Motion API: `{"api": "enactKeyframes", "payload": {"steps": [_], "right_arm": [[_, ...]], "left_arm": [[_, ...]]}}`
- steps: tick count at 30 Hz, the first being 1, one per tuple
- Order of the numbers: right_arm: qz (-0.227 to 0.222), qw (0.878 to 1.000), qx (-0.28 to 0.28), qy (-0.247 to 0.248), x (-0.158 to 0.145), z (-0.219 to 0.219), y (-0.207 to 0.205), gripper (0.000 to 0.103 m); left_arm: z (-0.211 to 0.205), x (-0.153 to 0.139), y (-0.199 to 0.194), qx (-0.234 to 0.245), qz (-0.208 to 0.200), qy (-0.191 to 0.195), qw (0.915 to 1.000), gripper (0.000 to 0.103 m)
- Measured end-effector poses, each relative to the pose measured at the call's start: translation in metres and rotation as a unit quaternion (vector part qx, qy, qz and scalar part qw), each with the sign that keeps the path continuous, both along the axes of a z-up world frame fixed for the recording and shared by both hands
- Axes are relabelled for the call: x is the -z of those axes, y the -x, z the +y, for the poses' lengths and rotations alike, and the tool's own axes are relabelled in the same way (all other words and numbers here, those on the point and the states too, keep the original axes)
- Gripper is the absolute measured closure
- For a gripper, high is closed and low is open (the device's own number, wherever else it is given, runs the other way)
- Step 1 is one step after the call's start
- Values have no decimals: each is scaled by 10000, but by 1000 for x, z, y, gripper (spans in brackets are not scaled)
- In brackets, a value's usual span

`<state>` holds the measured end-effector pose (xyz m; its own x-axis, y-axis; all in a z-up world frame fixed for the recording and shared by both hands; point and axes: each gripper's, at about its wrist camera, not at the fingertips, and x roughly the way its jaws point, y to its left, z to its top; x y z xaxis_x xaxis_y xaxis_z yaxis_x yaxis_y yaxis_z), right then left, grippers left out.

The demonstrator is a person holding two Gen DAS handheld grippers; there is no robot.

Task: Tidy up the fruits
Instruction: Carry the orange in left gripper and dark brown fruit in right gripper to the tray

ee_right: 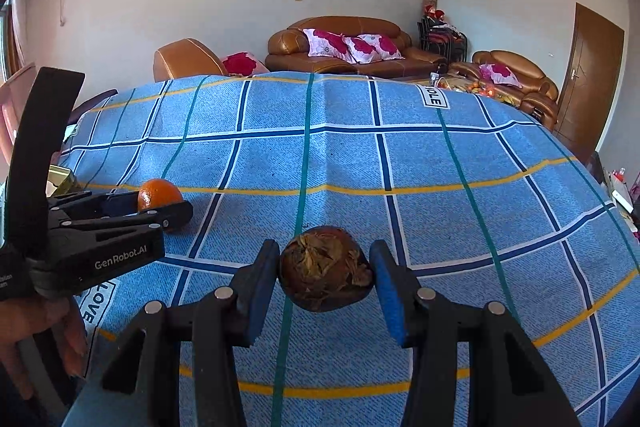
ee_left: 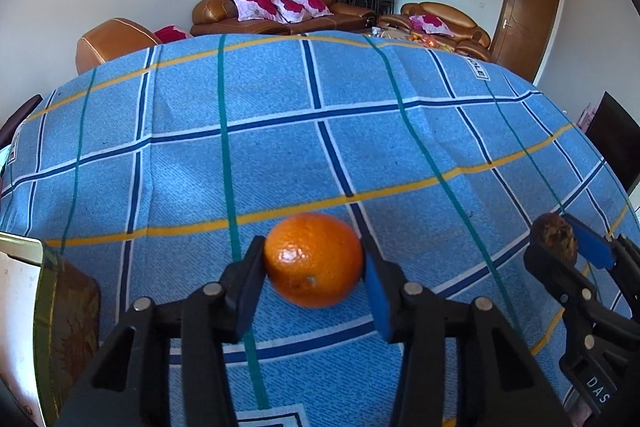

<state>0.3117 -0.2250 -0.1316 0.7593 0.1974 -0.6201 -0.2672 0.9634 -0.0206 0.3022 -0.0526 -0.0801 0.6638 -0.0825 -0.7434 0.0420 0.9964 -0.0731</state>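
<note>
My left gripper (ee_left: 314, 261) is shut on an orange (ee_left: 313, 259), held just above the blue checked tablecloth (ee_left: 280, 131). From the right wrist view the left gripper (ee_right: 160, 203) shows at the left with the orange (ee_right: 158, 194) between its fingers. My right gripper (ee_right: 326, 271) is shut on a dark brown, flaky, round fruit (ee_right: 326, 269) above the cloth. In the left wrist view the right gripper (ee_left: 558, 241) shows at the right edge, holding the brown fruit (ee_left: 554, 239).
A box with a gold rim (ee_left: 44, 311) stands at the table's left edge beside my left gripper. The tablecloth (ee_right: 400, 167) covers the whole table. Brown sofas (ee_left: 276, 7) with flowered cushions and a wooden door (ee_left: 524, 23) stand beyond the far edge.
</note>
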Motion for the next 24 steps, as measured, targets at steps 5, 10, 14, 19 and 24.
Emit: {"api": "enactKeyframes", "payload": {"steps": [5, 10, 14, 19, 24], "right_arm": [[-110, 9998, -128, 114, -2, 5, 4, 54], [-155, 9997, -187, 70, -2, 5, 5, 54], [-283, 9993, -237, -1, -5, 4, 11, 54], [-672, 9968, -426, -89, -13, 4, 25, 54], [-782, 9957, -500, -31, -15, 7, 26, 54]], "left_arm": [[3, -5, 19, 100, -173, 239, 9995, 56], [6, -11, 35, 170, -402, 364, 9984, 56], [10, -15, 44, 181, -525, 445, 9975, 56], [14, -23, 58, 160, -791, 376, 9960, 56], [11, -28, 66, 151, -992, 222, 9947, 56]]}}
